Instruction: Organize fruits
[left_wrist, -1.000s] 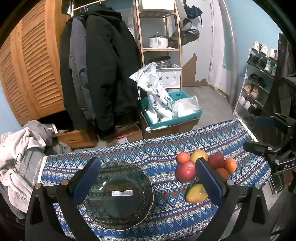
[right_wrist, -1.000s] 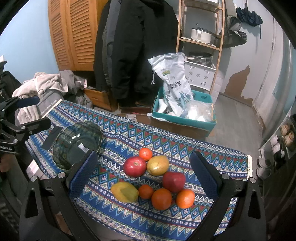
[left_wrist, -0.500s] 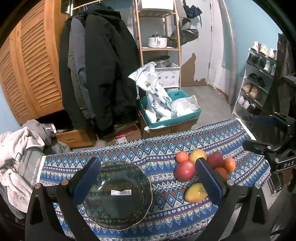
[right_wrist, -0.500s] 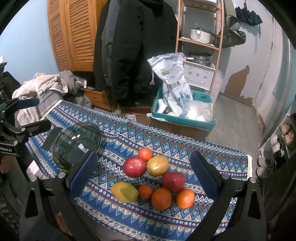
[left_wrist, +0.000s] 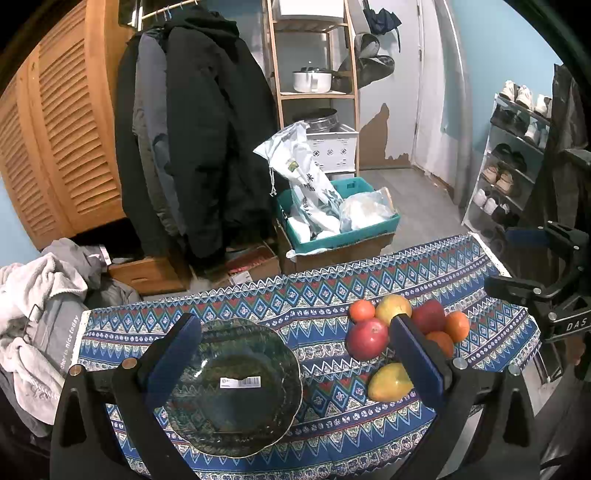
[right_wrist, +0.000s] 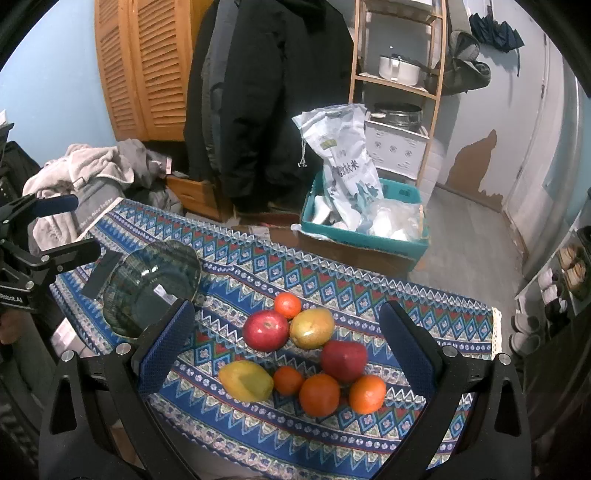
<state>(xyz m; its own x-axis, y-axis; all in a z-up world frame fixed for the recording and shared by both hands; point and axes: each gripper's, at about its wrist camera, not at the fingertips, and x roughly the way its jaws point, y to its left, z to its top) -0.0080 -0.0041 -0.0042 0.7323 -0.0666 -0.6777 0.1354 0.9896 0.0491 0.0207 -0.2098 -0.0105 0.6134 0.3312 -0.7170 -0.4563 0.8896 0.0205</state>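
Nearest in the right wrist view, the right gripper (right_wrist: 284, 350) has its blue-padded fingers (right_wrist: 164, 345) spread wide and empty above the patterned blue tablecloth (right_wrist: 258, 266). Between them lie eight loose fruits in one cluster: two yellow mangoes, the near one (right_wrist: 245, 380) and the far one (right_wrist: 312, 328); two red apples, one to the left (right_wrist: 266, 329) and one to the right (right_wrist: 344, 360); and four oranges, three in a near row (right_wrist: 288, 380) (right_wrist: 319, 394) (right_wrist: 367, 393) and one at the far edge (right_wrist: 287, 305).

Left of the cluster sits one dark green glass bowl (right_wrist: 151, 288), holding no fruit, only a white barcode sticker (left_wrist: 240, 382). In the left wrist view, the left gripper (left_wrist: 295, 354) hangs over this bowl, its fingers equally wide and empty.

Since a second ago the fruit and bowl have kept their places, and both views have shifted only slightly.

Beyond the table, one teal plastic crate (right_wrist: 364, 240) holds a white printed sack (right_wrist: 343, 162) and clear bags.
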